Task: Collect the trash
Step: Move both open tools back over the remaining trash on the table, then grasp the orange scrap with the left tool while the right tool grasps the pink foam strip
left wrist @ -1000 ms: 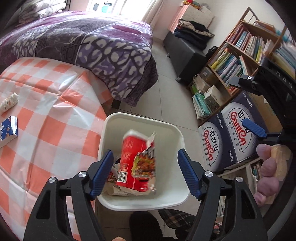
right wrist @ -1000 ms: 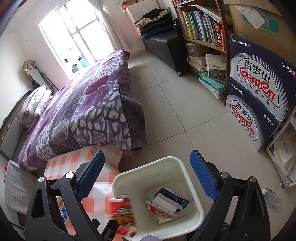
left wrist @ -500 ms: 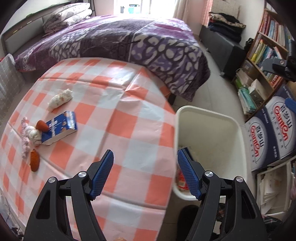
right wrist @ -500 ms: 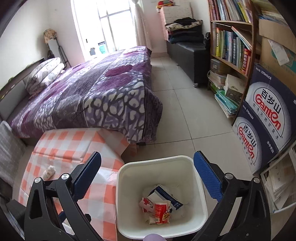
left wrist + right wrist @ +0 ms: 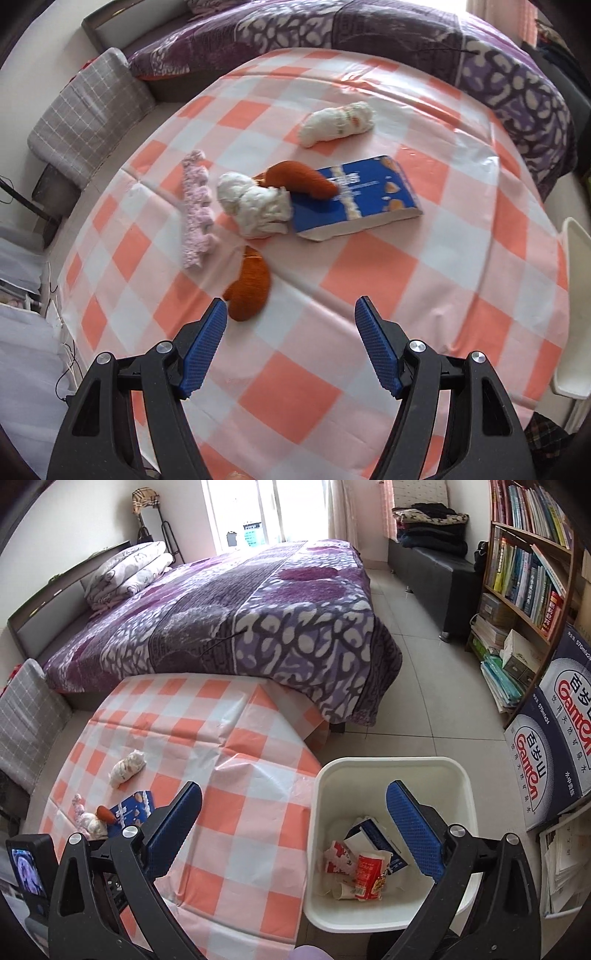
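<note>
My left gripper (image 5: 290, 319) is open and empty above the orange-checked table (image 5: 369, 269). Ahead of it lie a brown peel piece (image 5: 249, 284), a crumpled white tissue (image 5: 255, 206), a blue snack box (image 5: 354, 195), another brown piece (image 5: 301, 179), a pink strip (image 5: 195, 210) and a white wrapped wad (image 5: 336, 123). My right gripper (image 5: 293, 818) is open and empty above the white trash bin (image 5: 391, 768), which holds a red cup (image 5: 367, 877) and crumpled cartons (image 5: 376, 834).
The bin's rim (image 5: 574, 295) shows at the table's right edge. A purple bed (image 5: 240, 605) lies behind the table. A bookshelf (image 5: 524, 572) and stacked water boxes (image 5: 554, 731) stand right of the bin. A grey cushion (image 5: 88, 114) lies left.
The red cup fell from my left gripper into the bin. My left gripper then swung left from the bin to over the table's trash. My right gripper shifted slightly.
</note>
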Tool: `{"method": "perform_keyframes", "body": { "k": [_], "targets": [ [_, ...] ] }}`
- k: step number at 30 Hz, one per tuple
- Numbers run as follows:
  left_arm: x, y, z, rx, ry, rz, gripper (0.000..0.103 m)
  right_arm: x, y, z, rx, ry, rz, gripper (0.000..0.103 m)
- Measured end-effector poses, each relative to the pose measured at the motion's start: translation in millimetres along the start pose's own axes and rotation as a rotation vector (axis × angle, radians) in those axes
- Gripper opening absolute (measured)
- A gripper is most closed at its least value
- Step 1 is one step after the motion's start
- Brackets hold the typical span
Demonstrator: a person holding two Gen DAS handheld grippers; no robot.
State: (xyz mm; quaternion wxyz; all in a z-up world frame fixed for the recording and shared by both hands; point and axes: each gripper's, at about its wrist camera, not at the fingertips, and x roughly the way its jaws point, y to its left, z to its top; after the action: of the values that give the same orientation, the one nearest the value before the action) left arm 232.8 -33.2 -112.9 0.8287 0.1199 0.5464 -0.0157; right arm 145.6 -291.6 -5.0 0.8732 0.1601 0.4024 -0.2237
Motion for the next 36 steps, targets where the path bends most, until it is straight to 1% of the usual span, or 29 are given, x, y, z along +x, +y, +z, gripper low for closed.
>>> {"method": "perform_keyframes", "body": {
  "k": [3, 6, 8, 10, 11, 12, 13, 17, 20, 22, 25, 28, 29, 30, 31, 32, 34, 36],
  "targets": [
    [13.1, 18.7, 1.4, -0.001, 0.017, 0.006, 0.069, 7.0, 15.7, -4.6, -0.013, 0.028, 0.016, 0.096],
    [25.1, 28.9, 1.8, -0.003, 0.033, -0.007, 0.062, 13.6, 30.3, -9.7, -0.015, 0.058, 0.039, 0.096],
    [31.6, 31.6, 2.2, -0.005, 0.042, -0.036, 0.054, 17.6, 39.3, -13.1, -0.016, 0.077, 0.051, 0.096],
    [36.1, 30.7, 2.7, 0.006, 0.039, -0.054, 0.049, 20.9, 46.7, -16.2, -0.023, 0.091, 0.057, 0.096],
    [38.1, 29.5, 2.9, 0.015, 0.036, -0.055, 0.045, 22.4, 49.4, -17.3, -0.027, 0.095, 0.058, 0.096],
    [39.6, 28.9, 2.8, 0.021, 0.032, -0.061, 0.042, 23.4, 51.6, -18.2, -0.031, 0.099, 0.061, 0.096],
    [40.1, 30.1, 2.9, 0.017, 0.028, -0.076, 0.036, 24.4, 54.3, -19.3, -0.034, 0.106, 0.067, 0.096],
    [34.0, 40.4, 2.4, -0.013, 0.034, -0.104, 0.029, 28.8, 62.2, -23.1, -0.045, 0.123, 0.079, 0.096],
    [12.1, 56.4, 4.3, -0.063, 0.000, -0.132, 0.029, 32.3, 69.9, -27.6, -0.061, 0.134, 0.092, 0.096],
    [-11.8, 74.7, 7.7, -0.117, -0.042, -0.151, 0.029, 34.9, 77.6, -32.4, -0.088, 0.144, 0.106, 0.096],
    [-60.1, 111.9, 14.5, -0.207, -0.146, -0.159, 0.029, 38.8, 99.0, -44.0, -0.167, 0.164, 0.156, 0.096],
    [-115.0, 147.5, 16.0, -0.272, -0.280, -0.117, 0.029, 41.8, 127.5, -57.3, -0.253, 0.193, 0.218, 0.095],
    [-131.6, 157.9, 14.4, -0.290, -0.320, -0.092, 0.029, 43.1, 142.7, -63.3, -0.291, 0.212, 0.248, 0.086],
    [-144.8, 166.4, 14.0, -0.307, -0.356, -0.065, 0.029, 44.7, 156.7, -68.7, -0.323, 0.234, 0.281, 0.066],
    [-154.7, 176.4, 13.4, -0.328, -0.387, -0.043, 0.029, 47.0, 173.2, -75.1, -0.353, 0.263, 0.315, 0.057],
    [-161.9, 185.9, 12.7, -0.352, -0.410, -0.028, 0.029, 49.3, 187.0, -80.5, -0.366, 0.288, 0.343, 0.051],
    [-167.6, 203.8, 11.9, -0.410, -0.424, -0.039, 0.029, 53.0, 219.7, -93.5, -0.396, 0.306, 0.371, 0.051],
    [-163.8, 217.8, 11.8, -0.457, -0.412, -0.073, 0.029, 56.5, 252.2, -107.6, -0.452, 0.293, 0.363, 0.051]
  ]
}}
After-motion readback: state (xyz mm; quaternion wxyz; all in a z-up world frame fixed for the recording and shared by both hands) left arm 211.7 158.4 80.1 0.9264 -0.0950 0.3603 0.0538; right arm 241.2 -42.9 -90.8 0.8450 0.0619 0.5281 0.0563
